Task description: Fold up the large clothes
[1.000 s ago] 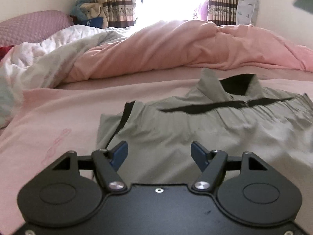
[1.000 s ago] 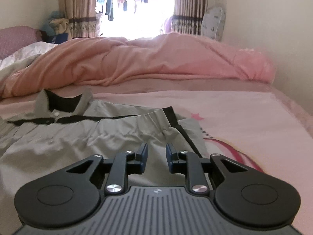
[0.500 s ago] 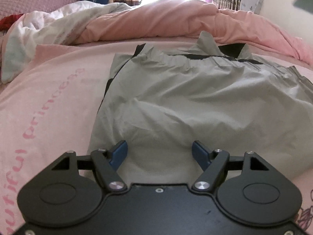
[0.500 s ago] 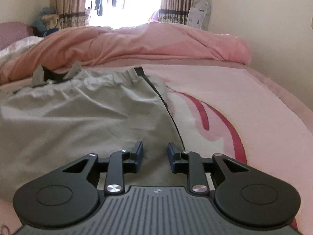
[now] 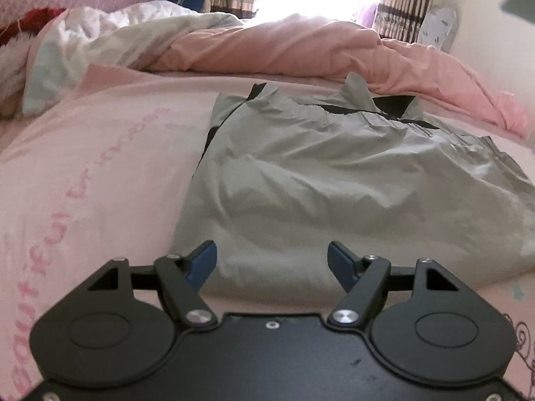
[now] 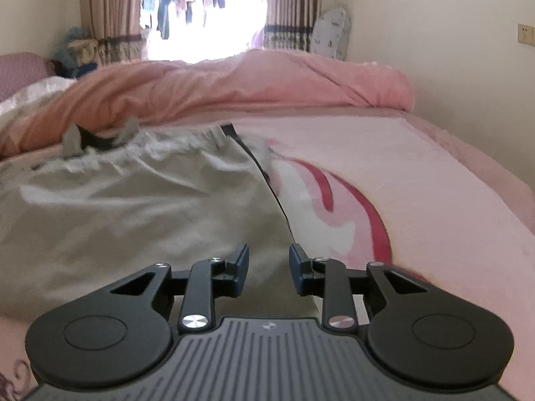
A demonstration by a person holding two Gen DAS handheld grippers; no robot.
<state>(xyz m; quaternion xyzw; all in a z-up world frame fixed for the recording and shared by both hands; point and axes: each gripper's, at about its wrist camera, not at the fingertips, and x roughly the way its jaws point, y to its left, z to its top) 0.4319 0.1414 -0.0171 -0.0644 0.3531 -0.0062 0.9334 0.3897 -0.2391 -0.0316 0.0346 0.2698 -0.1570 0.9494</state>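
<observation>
- Left wrist view first: the left gripper (image 5: 271, 255) has its jaws spread wide with nothing in them, hanging just above the near hem of the shirt (image 5: 334, 183).
- That one grey shirt lies on the bed (image 5: 100, 167), roughly mid-bed, collar (image 5: 381, 100) toward the far edge by the duvet (image 5: 301, 46). It already looks folded once, with the black trim running down its left side.
- Right wrist view: the right gripper (image 6: 269, 269) sits over the shirt's (image 6: 133, 207) near right corner, right beside the black side seam (image 6: 272, 193). Its jaws are opening and only part-way apart, and no cloth is between the pads that I can see.
- My guess at the step: both grippers are lining up to pinch the near hem for the next fold.
- To do it well, I'd get each gripper low enough that the pads catch every layer at the hem, one near each near corner, then close both together. Lift evenly and carry the hem toward the collar so the edges stay square. The fabric looks thin and slippery, and it's puffed up in the middle, so a shallow pinch could grab only the top layer.
- Count: one shirt, two grippers, one pink duvet (image 6: 267, 77), one white quilt (image 5: 117, 30) at the far left corner.
</observation>
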